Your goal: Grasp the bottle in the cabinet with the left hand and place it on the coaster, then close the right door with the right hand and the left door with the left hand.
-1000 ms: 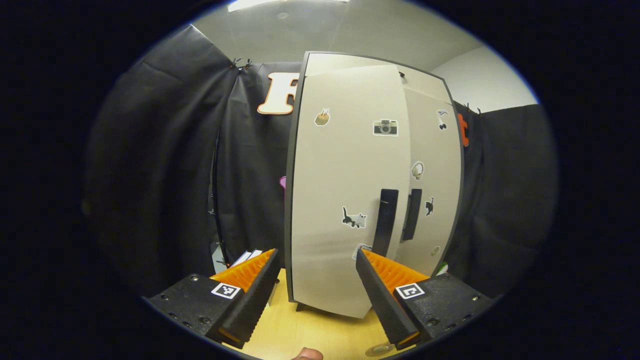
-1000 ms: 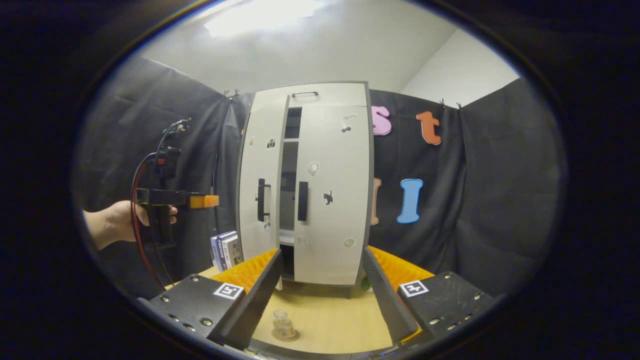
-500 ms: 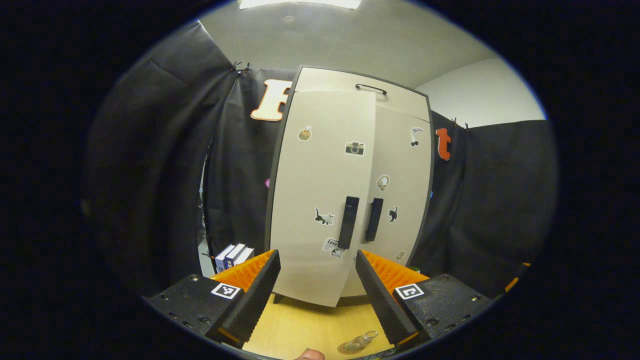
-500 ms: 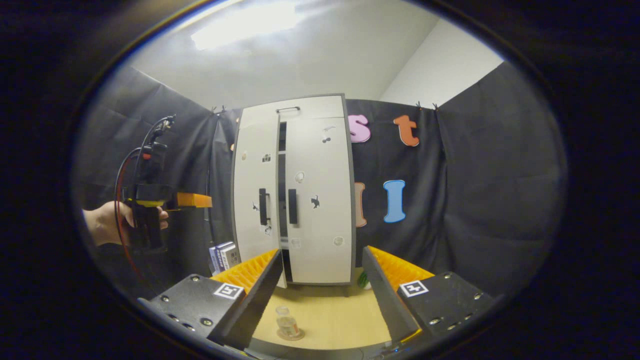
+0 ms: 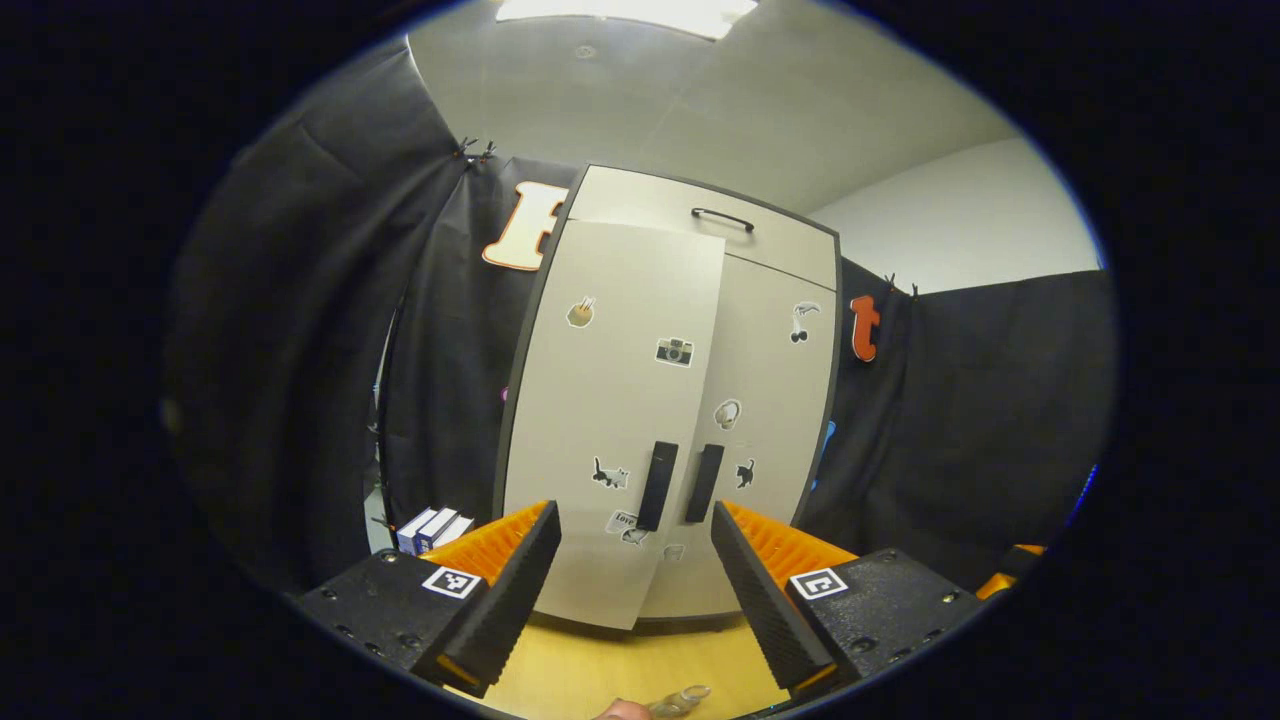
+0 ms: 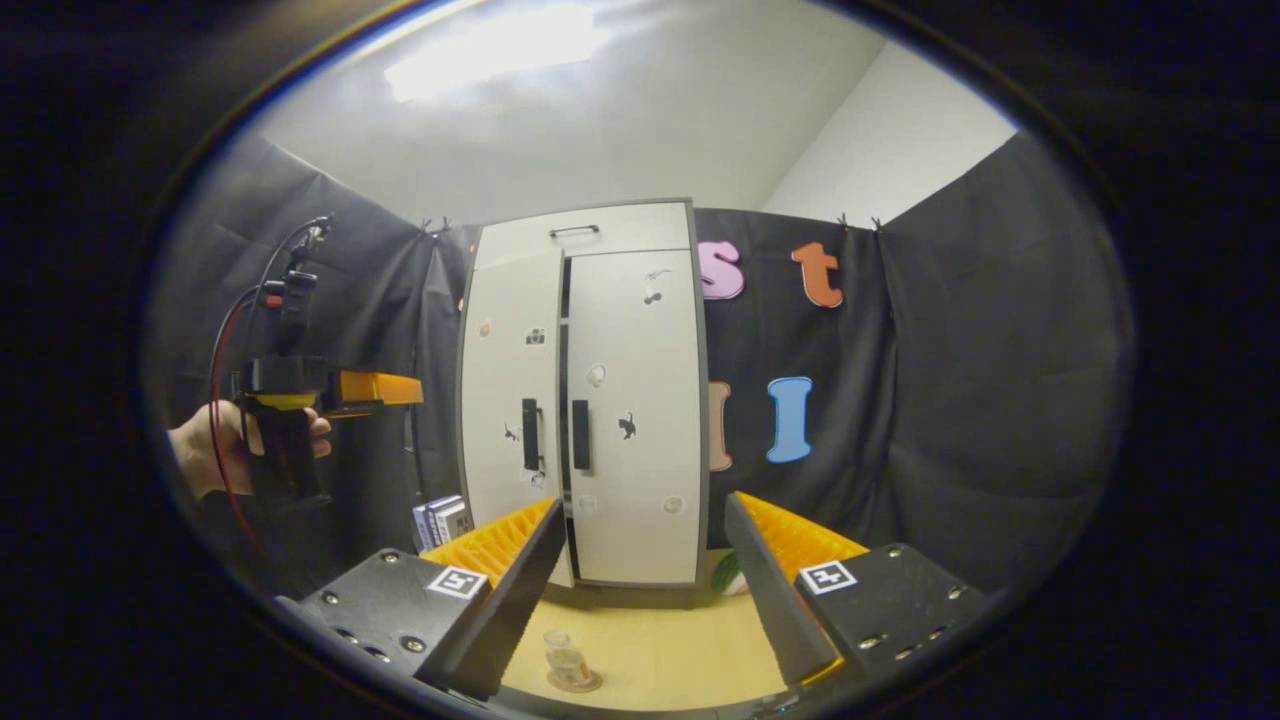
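Nearest to me, the right gripper [image 6: 640,590] has its fingers spread with nothing between them, and the left gripper [image 5: 632,590] is likewise spread and empty, held clear of the cabinet [image 6: 583,400]. Just beyond the right gripper's fingers the bottle [image 6: 566,660] stands upright on the coaster [image 6: 575,683] on the wooden table [image 6: 660,650], near the front edge; I judge that step done. The danger there is low: if I drop either hand carelessly, a finger can clip the bottle and tip it off the coaster.

Farther off, the right door [image 6: 633,420] looks flush. The left door [image 6: 510,410] is nearly home, but a dark slit shows between the two doors in the right gripper view, so I think it may not be fully shut, though the fisheye makes this hard to judge. If I quit now, that door may stand ajar. A hard push risks rocking the cabinet or bouncing the door back.
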Demonstrator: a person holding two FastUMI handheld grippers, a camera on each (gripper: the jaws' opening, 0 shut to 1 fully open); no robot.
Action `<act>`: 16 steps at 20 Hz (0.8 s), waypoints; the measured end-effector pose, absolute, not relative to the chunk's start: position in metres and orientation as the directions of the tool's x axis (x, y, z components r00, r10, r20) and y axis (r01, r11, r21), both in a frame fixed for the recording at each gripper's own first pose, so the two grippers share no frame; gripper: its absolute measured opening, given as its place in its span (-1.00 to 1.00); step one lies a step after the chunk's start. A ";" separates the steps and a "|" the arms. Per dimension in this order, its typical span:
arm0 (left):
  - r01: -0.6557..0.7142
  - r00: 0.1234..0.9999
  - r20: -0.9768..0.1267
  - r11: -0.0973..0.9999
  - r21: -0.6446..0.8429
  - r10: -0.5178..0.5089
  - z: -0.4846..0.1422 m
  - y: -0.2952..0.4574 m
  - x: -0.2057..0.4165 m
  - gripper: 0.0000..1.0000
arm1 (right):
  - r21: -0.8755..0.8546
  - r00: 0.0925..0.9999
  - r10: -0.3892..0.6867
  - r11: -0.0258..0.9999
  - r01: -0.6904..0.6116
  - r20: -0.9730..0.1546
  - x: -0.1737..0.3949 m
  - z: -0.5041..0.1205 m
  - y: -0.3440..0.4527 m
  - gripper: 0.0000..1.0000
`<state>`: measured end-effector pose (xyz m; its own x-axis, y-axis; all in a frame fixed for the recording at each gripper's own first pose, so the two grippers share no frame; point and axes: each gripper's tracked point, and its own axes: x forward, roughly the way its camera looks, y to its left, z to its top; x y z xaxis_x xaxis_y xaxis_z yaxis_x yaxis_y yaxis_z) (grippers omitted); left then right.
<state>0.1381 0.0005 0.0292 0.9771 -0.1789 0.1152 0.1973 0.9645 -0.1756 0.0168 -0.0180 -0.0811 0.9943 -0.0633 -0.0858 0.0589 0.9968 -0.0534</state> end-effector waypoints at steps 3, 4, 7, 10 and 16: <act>0.198 0.976 0.113 0.973 -0.116 -0.185 0.028 0.000 0.141 0.93 | -0.032 0.995 -0.057 0.998 0.055 -0.082 0.026 -0.078 -0.010 0.95; 0.199 0.976 0.111 0.974 -0.105 -0.187 0.026 0.000 0.143 0.92 | -0.020 0.995 -0.058 0.998 0.056 -0.086 0.031 -0.076 -0.009 0.95; 0.220 0.974 0.083 0.970 -0.099 -0.212 0.018 -0.002 0.145 0.93 | -0.011 0.995 -0.085 0.996 0.084 -0.060 0.045 -0.061 -0.010 0.95; 0.193 0.979 0.077 0.978 -0.074 -0.188 0.014 0.012 0.149 0.92 | -0.009 0.996 -0.073 0.997 0.073 -0.044 0.061 -0.057 -0.004 0.95; 0.199 0.977 0.086 0.978 -0.060 -0.193 0.006 0.016 0.157 0.92 | -0.067 0.993 -0.096 0.994 0.092 -0.067 0.079 -0.072 0.005 0.95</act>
<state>0.1567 0.0160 0.0056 0.9774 -0.1931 0.0863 0.1986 0.9782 -0.0604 0.0789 0.0048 -0.0721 0.9931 -0.0963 -0.0668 0.0918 0.9935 -0.0666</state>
